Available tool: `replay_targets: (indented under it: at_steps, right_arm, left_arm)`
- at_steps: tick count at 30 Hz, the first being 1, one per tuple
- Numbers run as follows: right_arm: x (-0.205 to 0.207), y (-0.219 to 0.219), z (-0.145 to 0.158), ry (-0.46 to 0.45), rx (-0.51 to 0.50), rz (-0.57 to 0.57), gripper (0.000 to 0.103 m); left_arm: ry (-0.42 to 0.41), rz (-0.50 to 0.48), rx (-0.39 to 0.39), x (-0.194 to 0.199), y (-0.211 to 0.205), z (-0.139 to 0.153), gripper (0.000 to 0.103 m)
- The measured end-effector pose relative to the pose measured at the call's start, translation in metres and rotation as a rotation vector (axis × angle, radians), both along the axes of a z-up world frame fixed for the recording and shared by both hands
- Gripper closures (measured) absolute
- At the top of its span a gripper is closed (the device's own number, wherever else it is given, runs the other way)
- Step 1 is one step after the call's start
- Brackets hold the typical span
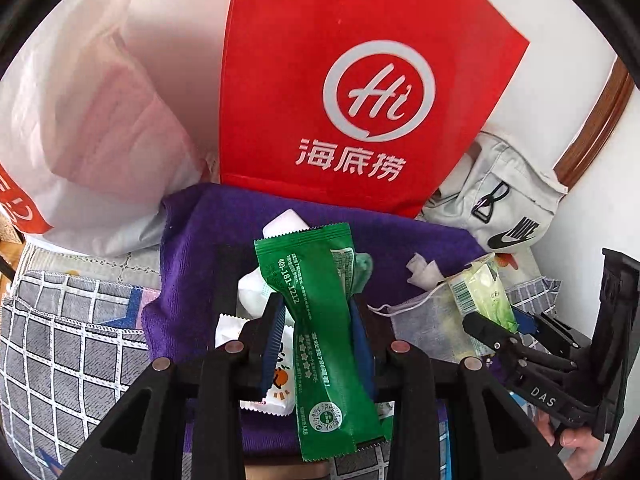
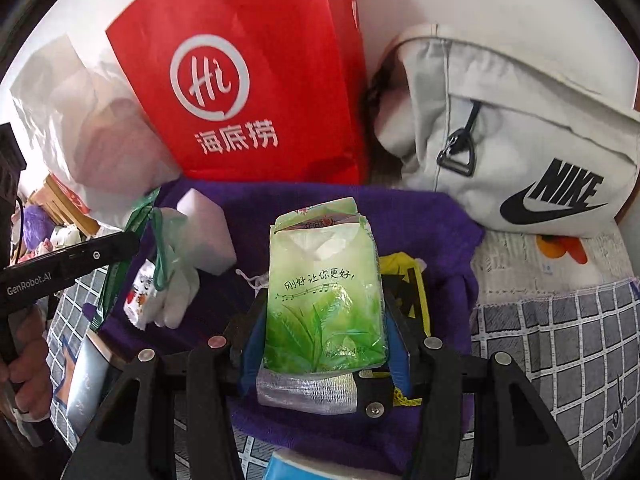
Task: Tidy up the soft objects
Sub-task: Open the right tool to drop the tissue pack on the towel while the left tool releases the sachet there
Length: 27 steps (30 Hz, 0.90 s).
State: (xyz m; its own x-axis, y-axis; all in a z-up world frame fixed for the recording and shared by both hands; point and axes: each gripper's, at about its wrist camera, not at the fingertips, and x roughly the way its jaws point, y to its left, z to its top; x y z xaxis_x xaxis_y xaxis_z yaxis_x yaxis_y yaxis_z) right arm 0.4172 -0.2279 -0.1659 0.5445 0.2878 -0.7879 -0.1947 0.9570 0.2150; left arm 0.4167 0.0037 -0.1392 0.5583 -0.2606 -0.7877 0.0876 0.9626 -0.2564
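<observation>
A green sachet (image 1: 320, 320) is pinched between the narrowly set jaws of the left gripper (image 1: 316, 316) above a purple towel (image 1: 200, 240). A green tissue pack (image 2: 326, 300) is clamped in the wider-set right gripper (image 2: 324, 332) over the same towel, in front of a red bag (image 2: 248, 80) and a white pouch (image 2: 500, 132).

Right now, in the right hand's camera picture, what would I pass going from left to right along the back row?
Crinkled white plastic bag → red paper bag with a white "Hi" logo → pale grey Nike fabric pouch.
</observation>
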Motion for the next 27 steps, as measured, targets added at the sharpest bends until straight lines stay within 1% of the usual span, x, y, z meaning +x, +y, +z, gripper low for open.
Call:
replay_targets:
  at_steps: [5,9,13,16,20,23,26,27]
  right_arm:
    - [0.003,0.005,-0.01,0.023,-0.019,0.008,0.051]
    - [0.004,0.006,-0.012,0.023,-0.032,0.011,0.051]
    - [0.004,0.013,-0.014,0.02,-0.084,0.026,0.049]
    - [0.002,0.017,-0.015,0.019,-0.091,0.043,0.042]
    - [0.001,0.023,-0.015,0.01,-0.097,0.06,0.035]
    - [-0.002,0.024,-0.013,0.0,-0.096,0.061,0.033]
    - [-0.004,0.024,-0.01,-0.009,-0.09,0.059,0.032]
    - [-0.006,0.022,-0.008,-0.012,-0.088,0.056,0.032]
  left_arm:
    - [0.021,-0.004,-0.014,0.004,-0.001,-0.008,0.071]
    - [0.018,-0.009,-0.025,0.004,-0.002,-0.009,0.07]
    - [0.014,-0.015,-0.011,0.004,-0.005,-0.011,0.07]
    - [0.02,-0.019,-0.02,0.005,-0.006,-0.013,0.07]
    - [0.023,-0.009,-0.004,0.006,-0.006,-0.015,0.068]
    - [0.027,0.003,-0.001,0.007,-0.003,-0.016,0.065]
    - [0.021,0.009,0.003,0.007,-0.002,-0.015,0.059]
    - [0.019,0.01,0.006,0.006,-0.002,-0.014,0.055]
